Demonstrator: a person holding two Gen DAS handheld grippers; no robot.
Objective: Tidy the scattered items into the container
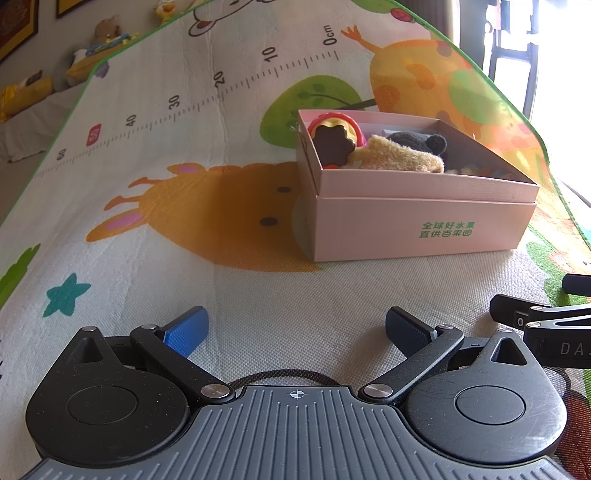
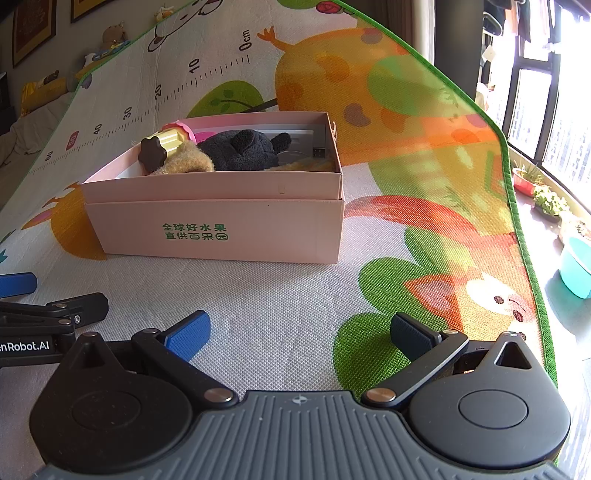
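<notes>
Home playroom: cartoon play mat (image 1: 184,206), plush toys (image 1: 105,31), framed pictures (image 2: 33,29).

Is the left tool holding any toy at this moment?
No, the left tool is open with only bare play mat between its fingers; the toys lie in the pink box.

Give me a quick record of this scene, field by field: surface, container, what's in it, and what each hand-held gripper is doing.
surface: cartoon play mat
container: pink box, open, green print on its side
contents: black plush toy, tan plush toy, yellow toy with dark flower-shaped cap
loose items on mat: none visible
left hand-held gripper: open, empty
right hand-held gripper: open, empty
</notes>
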